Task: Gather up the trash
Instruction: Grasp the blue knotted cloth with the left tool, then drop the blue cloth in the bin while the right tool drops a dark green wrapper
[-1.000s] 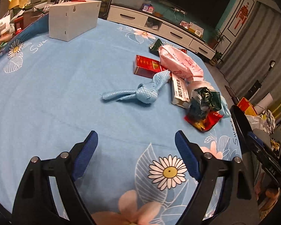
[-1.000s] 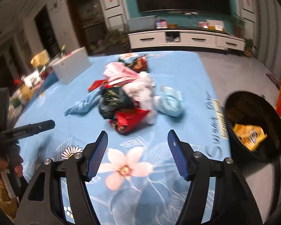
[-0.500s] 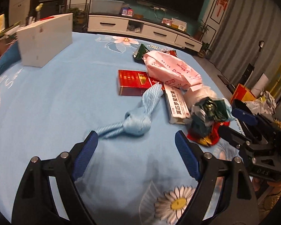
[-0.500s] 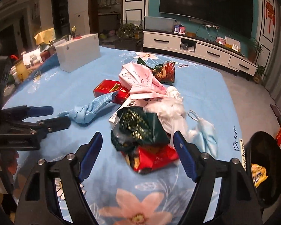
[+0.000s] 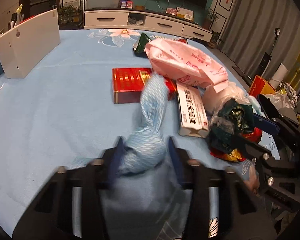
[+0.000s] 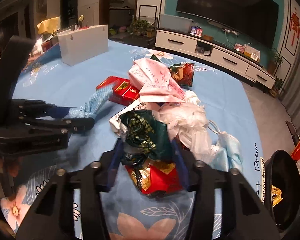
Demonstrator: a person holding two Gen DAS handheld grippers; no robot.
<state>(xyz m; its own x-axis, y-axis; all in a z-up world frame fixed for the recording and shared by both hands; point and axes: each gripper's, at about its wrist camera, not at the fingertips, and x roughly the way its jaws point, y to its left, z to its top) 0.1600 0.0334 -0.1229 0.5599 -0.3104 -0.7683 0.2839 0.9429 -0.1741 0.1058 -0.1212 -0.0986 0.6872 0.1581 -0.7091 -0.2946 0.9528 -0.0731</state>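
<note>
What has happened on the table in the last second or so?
Both tools moved forward into the pile and narrowed. The left tool now straddles the knotted blue cloth; the right tool straddles the dark green wrapper lying over the red wrapper. Motion blur hides whether either has gripped. The red box, pink bag and white box stayed put.

Support surface: a table covered by a light blue cloth (image 5: 56,108) printed with daisies, pink flowers and script lettering.

Items lying directly on the cloth:
- White rectangular cardboard box (image 5: 28,46), upright, near the far left edge.
- Red flat rectangular carton (image 5: 128,84), near the centre.
- Knotted light blue mesh bag (image 5: 150,132), one end overlapping the red carton.
- White rectangular carton with printed characters (image 5: 192,112), just beside the red carton.
- Light blue face mask (image 6: 228,152), at the pile's right side.
- Red foil wrapper (image 6: 160,180), at the pile's near side.
</note>
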